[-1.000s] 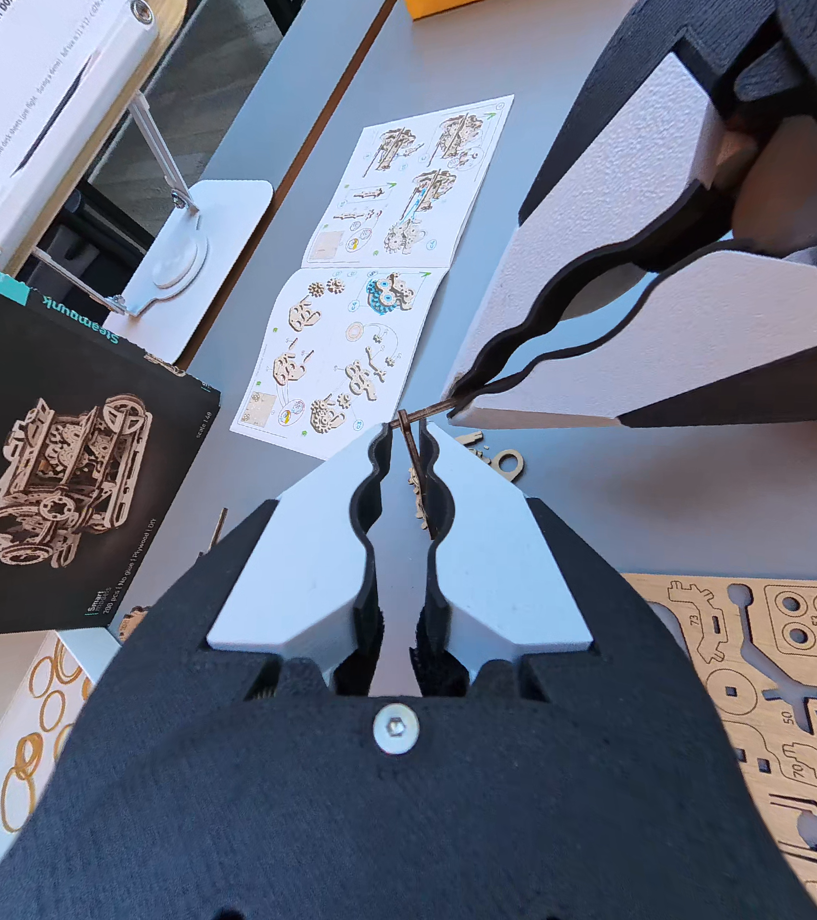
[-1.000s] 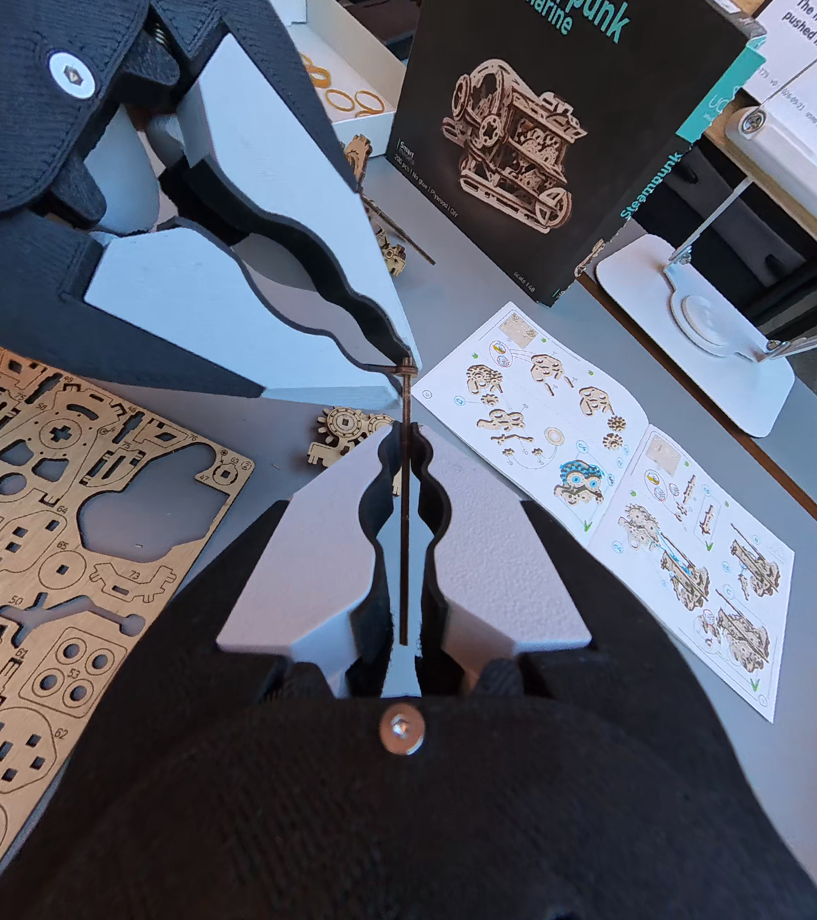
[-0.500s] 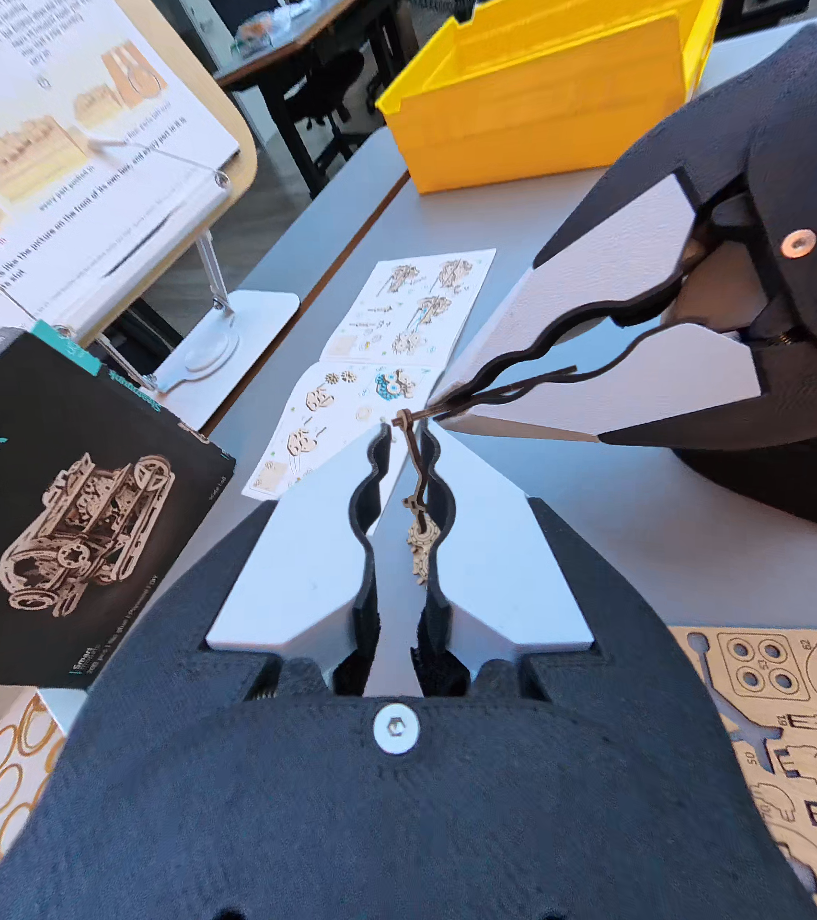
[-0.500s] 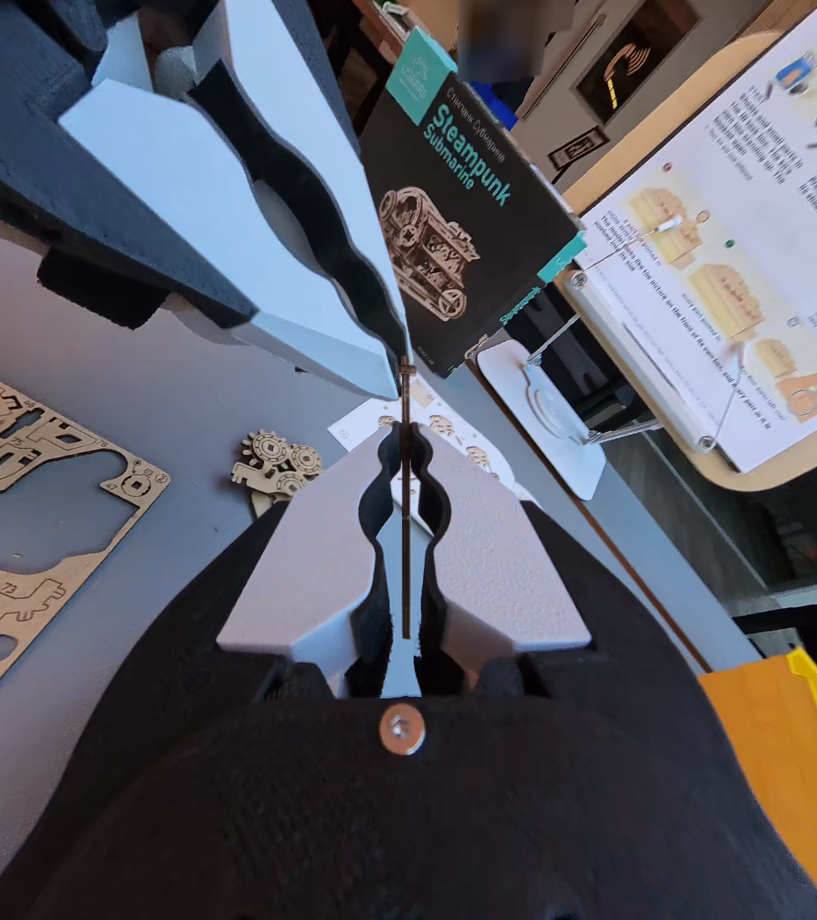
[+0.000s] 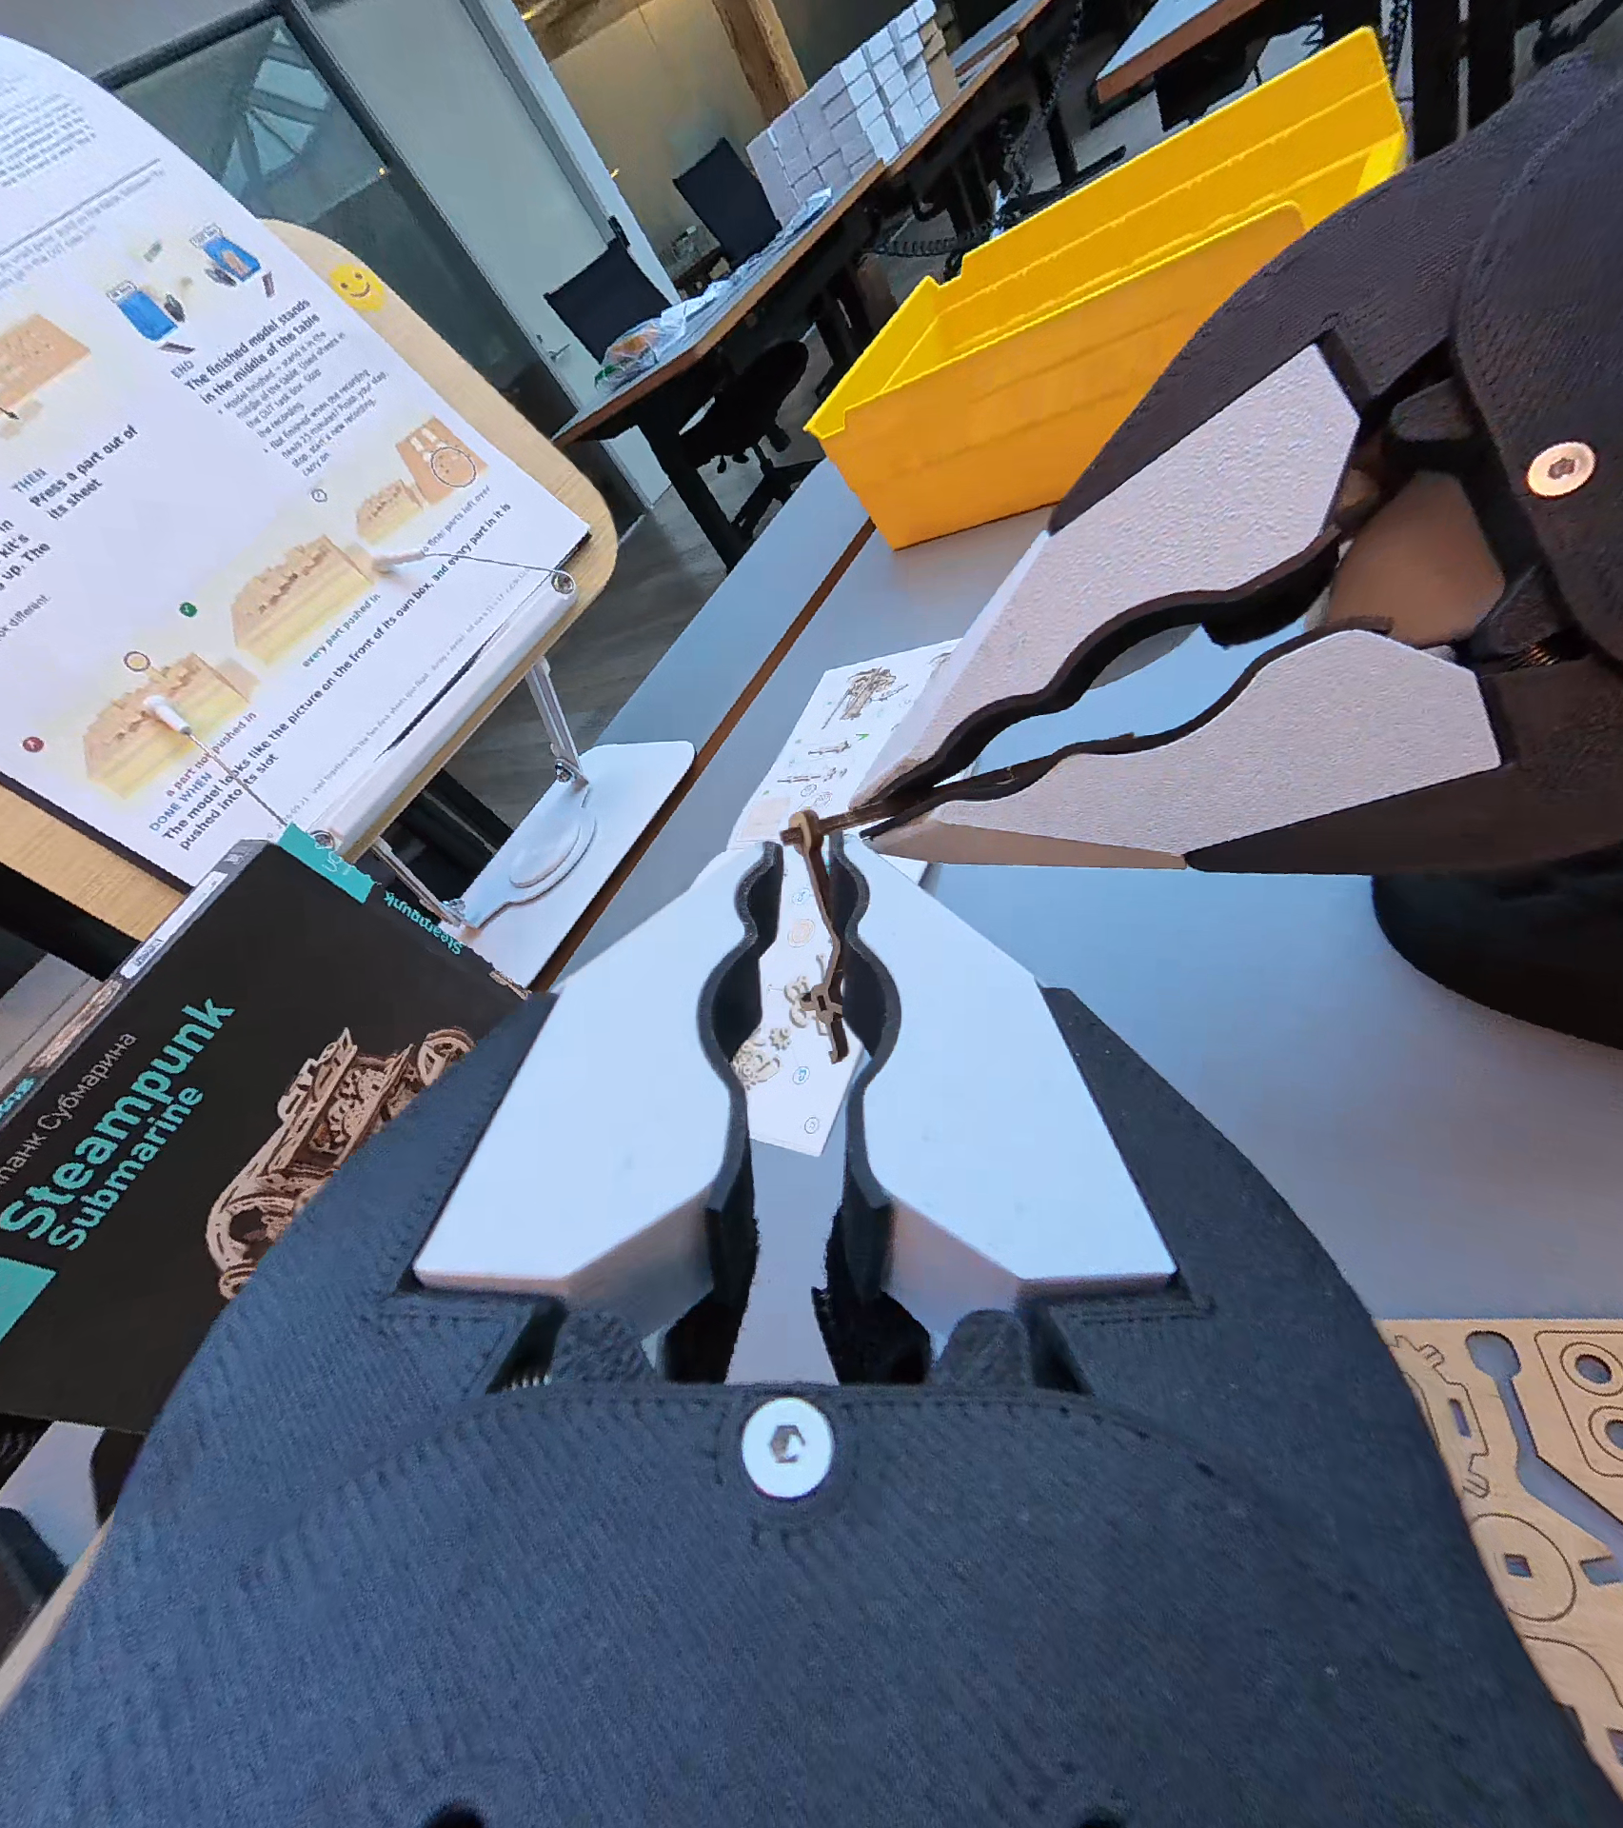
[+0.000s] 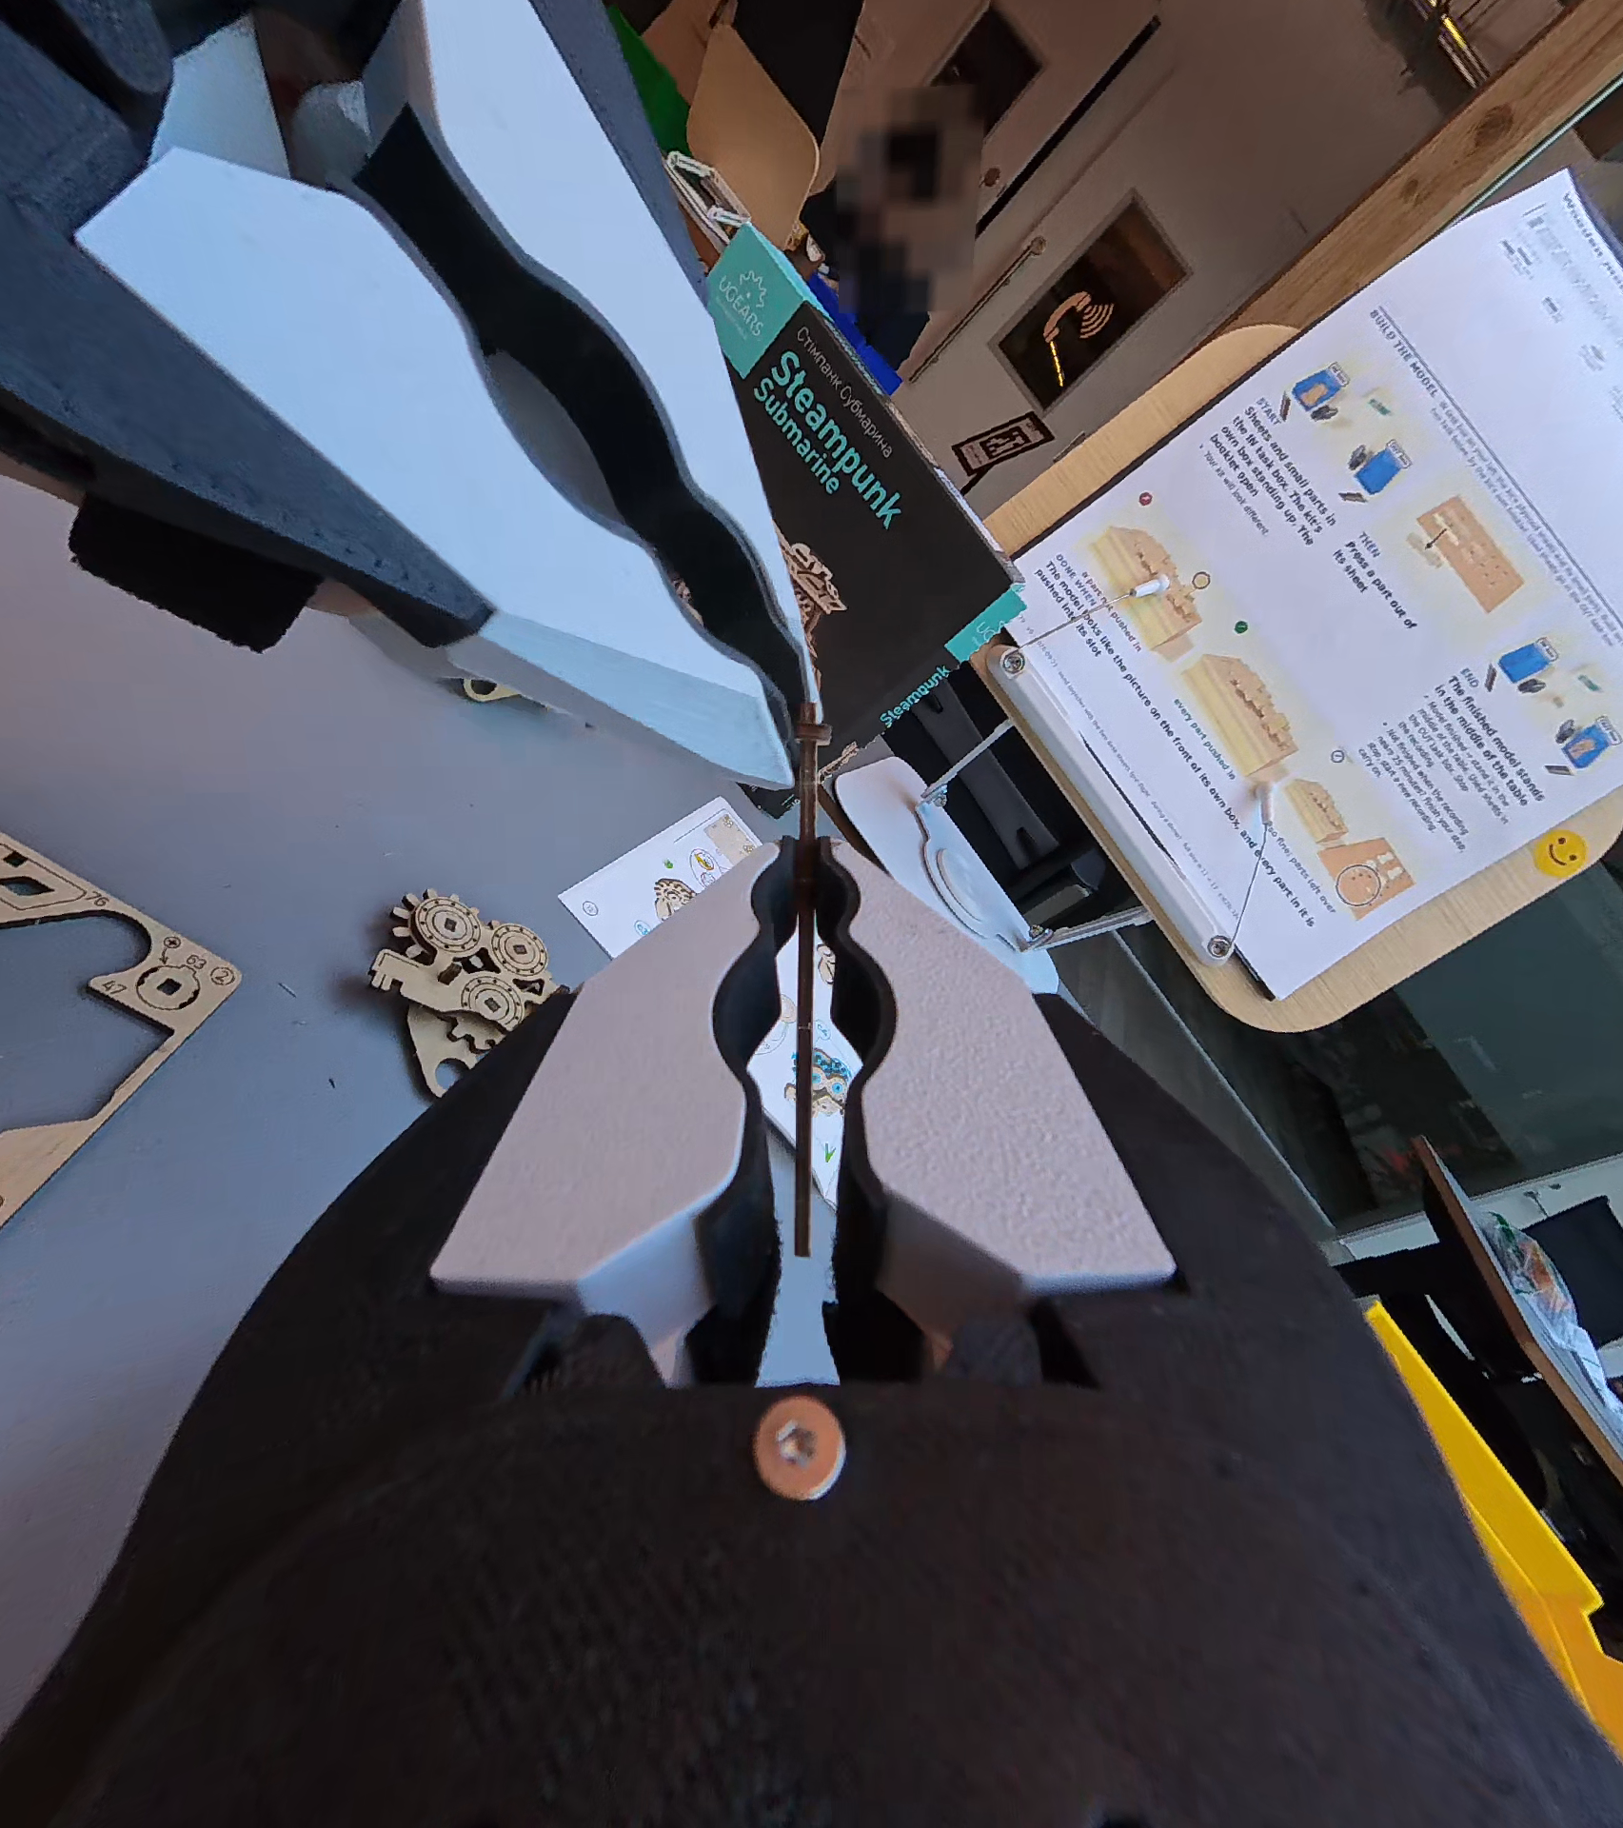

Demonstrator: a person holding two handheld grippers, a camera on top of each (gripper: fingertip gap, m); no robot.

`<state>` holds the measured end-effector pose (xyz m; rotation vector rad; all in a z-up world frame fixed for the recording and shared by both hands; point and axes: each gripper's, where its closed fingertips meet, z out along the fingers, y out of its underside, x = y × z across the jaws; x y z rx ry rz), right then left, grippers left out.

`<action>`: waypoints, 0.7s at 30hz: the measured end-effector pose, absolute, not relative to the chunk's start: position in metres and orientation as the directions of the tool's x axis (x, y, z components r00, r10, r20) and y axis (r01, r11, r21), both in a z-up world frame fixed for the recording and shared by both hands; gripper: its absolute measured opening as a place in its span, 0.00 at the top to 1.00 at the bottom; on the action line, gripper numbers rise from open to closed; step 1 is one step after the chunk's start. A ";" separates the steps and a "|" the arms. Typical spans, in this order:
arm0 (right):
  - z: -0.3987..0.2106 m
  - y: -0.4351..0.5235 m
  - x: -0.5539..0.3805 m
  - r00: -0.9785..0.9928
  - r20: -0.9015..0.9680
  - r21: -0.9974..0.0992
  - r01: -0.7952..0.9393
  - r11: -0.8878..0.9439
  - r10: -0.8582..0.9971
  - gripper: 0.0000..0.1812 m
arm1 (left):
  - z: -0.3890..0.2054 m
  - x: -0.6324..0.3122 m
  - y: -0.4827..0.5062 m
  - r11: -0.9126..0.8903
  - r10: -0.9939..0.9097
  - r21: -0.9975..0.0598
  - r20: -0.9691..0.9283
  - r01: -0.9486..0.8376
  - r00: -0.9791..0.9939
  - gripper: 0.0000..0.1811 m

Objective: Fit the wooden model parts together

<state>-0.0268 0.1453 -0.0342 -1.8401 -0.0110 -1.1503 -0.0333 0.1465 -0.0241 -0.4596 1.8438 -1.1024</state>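
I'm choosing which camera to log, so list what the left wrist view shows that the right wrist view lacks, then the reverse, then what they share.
Only the left wrist view: the flat wooden part held in the left gripper.

Only the right wrist view: the gear sub-assembly lying on the table.

Both: the right gripper clamping the thin rod, the black box, the yellow bin, the cut-out sheet.

A thin dark rod (image 6: 802, 1039) passes through a small flat wooden piece (image 5: 827, 950).

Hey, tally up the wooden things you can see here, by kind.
Punched sheet: 1
Gear assembly: 1
Loose small piece: 1
Rod in right tool: 1
Flat piece in left tool: 1
Total: 5
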 end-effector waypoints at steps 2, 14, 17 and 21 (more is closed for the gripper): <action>-0.033 0.145 -0.027 0.566 0.699 -0.704 0.442 -0.555 -0.437 0.99 | -0.023 -0.034 0.146 0.551 -0.673 -0.820 -0.545 0.151 -0.500 0.96; -0.026 0.141 -0.031 0.588 0.694 -0.717 0.506 -0.479 -0.417 0.99 | -0.010 -0.046 0.145 0.335 -0.670 -0.940 -0.286 0.065 -0.685 0.97; -0.027 0.144 -0.035 0.578 0.719 -0.691 0.536 -0.485 -0.386 0.99 | -0.005 -0.052 0.145 0.206 -0.621 -0.978 -0.131 0.000 -0.773 0.98; -0.025 0.146 -0.041 0.556 0.746 -0.663 0.574 -0.480 -0.365 0.99 | -0.004 -0.057 0.148 0.142 -0.550 -0.987 -0.015 -0.076 -0.835 1.00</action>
